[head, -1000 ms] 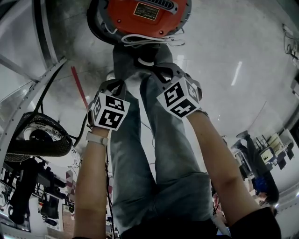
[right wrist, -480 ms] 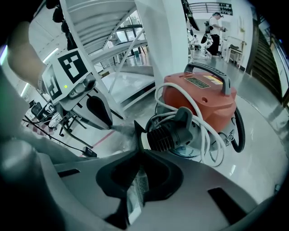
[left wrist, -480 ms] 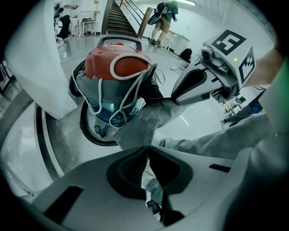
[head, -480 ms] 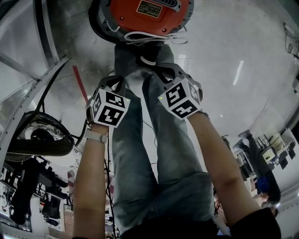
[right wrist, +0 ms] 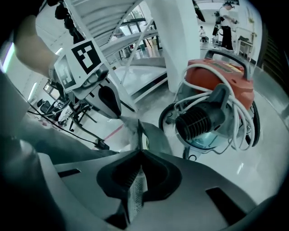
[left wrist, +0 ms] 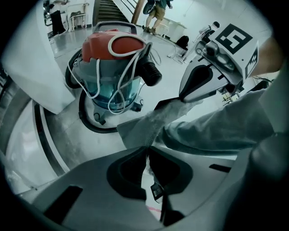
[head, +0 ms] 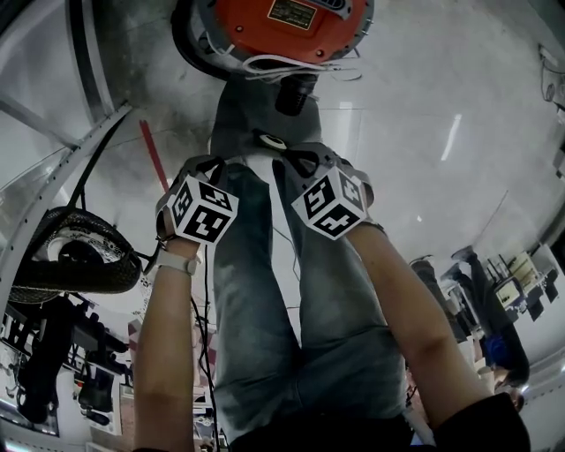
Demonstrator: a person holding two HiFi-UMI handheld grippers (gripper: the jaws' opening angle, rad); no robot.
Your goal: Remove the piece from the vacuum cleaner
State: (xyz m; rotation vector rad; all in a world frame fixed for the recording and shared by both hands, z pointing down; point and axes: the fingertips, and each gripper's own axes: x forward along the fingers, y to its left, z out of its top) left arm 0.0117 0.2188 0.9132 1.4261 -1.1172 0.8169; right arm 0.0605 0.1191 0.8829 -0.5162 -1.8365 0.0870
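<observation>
Orange lid point(head: 282, 22) head view; blue tank point(left wrist: 103, 86) gripper views only.

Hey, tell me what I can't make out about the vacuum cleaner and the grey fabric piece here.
Vacuum cleaner: head view, far part cut off by the top edge.
Label on it: head view, print too small.
Hose port: right gripper view, inside too dark.
Grey fabric piece: left gripper view, right edge lost against the trouser leg.

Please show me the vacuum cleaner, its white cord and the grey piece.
vacuum cleaner point(left wrist: 124, 45), left gripper view, orange lid
white cord point(head: 274, 64), head view, bundled strands
grey piece point(left wrist: 144, 128), left gripper view, cloth middle
</observation>
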